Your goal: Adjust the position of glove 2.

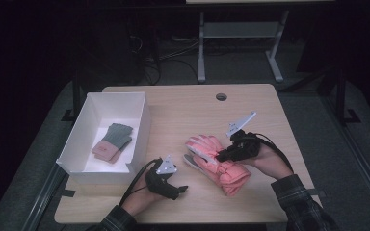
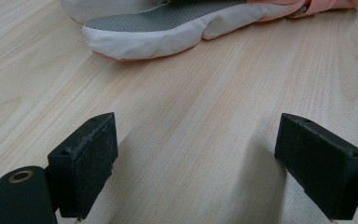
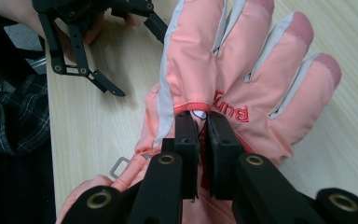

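A pink ski glove [image 1: 221,168] lies back up on the wooden table, right of centre. A grey and white palm [image 1: 192,161] shows under its left edge. In the right gripper view my right gripper [image 3: 204,119] is shut on a fold of the pink glove [image 3: 242,70] just below its embroidered logo. From above, the right gripper [image 1: 220,156] sits on top of the glove. My left gripper [image 1: 183,189] rests near the table's front edge, left of the glove, and is open. Nothing lies between its jaws [image 2: 200,144], and the grey and white palm [image 2: 168,28] is ahead of them.
A white open box [image 1: 142,120] stands at the table's left side. In it lies a folded pair of knit gloves [image 1: 112,143], grey-green and pink. A round cable hole [image 1: 221,96] is near the far edge. The left gripper [image 3: 133,56] appears at the top left of the right gripper view.
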Motion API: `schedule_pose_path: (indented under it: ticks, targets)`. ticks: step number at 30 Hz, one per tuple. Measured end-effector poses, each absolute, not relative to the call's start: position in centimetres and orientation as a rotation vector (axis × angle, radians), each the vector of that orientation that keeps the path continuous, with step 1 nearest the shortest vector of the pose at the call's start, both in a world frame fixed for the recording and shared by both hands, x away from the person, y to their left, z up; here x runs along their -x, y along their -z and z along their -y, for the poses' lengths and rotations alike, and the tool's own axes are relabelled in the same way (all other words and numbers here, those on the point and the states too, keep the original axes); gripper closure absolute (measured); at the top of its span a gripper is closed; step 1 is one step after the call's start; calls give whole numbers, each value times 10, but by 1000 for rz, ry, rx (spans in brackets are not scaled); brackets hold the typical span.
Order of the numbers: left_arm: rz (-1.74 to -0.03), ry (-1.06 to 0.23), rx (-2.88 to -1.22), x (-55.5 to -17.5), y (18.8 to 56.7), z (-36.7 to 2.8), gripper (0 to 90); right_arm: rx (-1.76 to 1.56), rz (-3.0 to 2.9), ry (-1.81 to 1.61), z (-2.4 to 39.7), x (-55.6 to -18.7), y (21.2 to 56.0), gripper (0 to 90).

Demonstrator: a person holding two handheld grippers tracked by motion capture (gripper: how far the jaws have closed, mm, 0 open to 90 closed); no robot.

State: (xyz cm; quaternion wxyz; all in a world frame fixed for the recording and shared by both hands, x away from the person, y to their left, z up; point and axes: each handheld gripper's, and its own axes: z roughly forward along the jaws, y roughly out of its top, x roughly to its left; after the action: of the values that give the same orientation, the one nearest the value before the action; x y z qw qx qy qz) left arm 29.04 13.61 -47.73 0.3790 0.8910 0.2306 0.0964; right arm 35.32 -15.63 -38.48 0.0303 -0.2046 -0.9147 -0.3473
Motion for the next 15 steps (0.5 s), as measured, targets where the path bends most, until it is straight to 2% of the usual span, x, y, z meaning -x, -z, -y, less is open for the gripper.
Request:
schedule_pose_path:
  ticks: [12,15]
  targets:
    - [-588,-250,-2281,-291,477,-136,124,652,2864,995,143,-355,406,760]
    - [-600,-253,-2276,-291,477,-135,125,666,2831,1025,144,-354,407,695]
